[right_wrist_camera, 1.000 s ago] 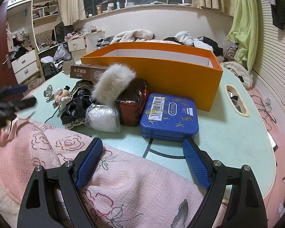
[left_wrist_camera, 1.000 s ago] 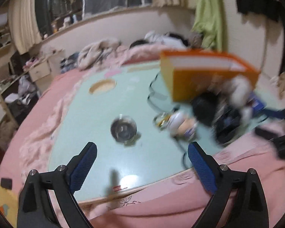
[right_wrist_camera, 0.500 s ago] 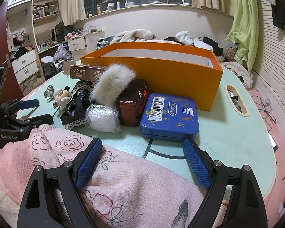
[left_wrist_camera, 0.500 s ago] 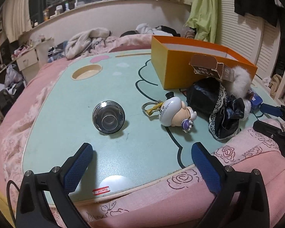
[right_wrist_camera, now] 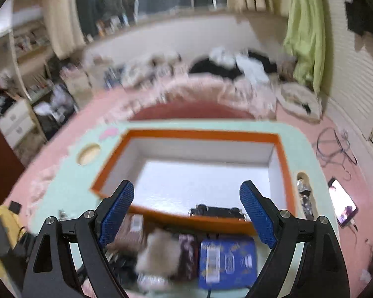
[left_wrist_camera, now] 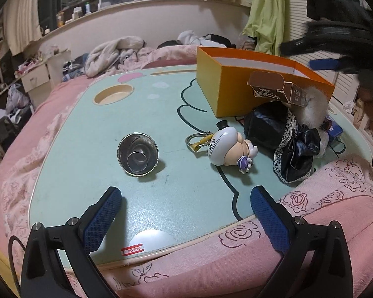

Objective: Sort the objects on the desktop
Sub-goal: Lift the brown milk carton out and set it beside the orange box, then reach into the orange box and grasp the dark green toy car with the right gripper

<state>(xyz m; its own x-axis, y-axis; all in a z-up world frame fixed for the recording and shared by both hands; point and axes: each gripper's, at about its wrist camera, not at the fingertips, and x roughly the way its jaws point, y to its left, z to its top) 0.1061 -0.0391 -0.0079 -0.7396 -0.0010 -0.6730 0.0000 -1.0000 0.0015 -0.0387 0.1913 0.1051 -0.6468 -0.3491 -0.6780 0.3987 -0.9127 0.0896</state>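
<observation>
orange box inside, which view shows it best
The right wrist view: it looks down into the orange box and shows its white floor and walls, bare apart from a dark object by the near wall, though blurred. The left wrist view shows the box sharply but from the side, only outer walls and rim.

A red sticker [left_wrist_camera: 132, 249] reads "Peel Off".

Home bedroom; pink bedding [left_wrist_camera: 335, 198], clothes heap [left_wrist_camera: 112, 52], curtains [left_wrist_camera: 20, 24], drawers [right_wrist_camera: 15, 121].
</observation>
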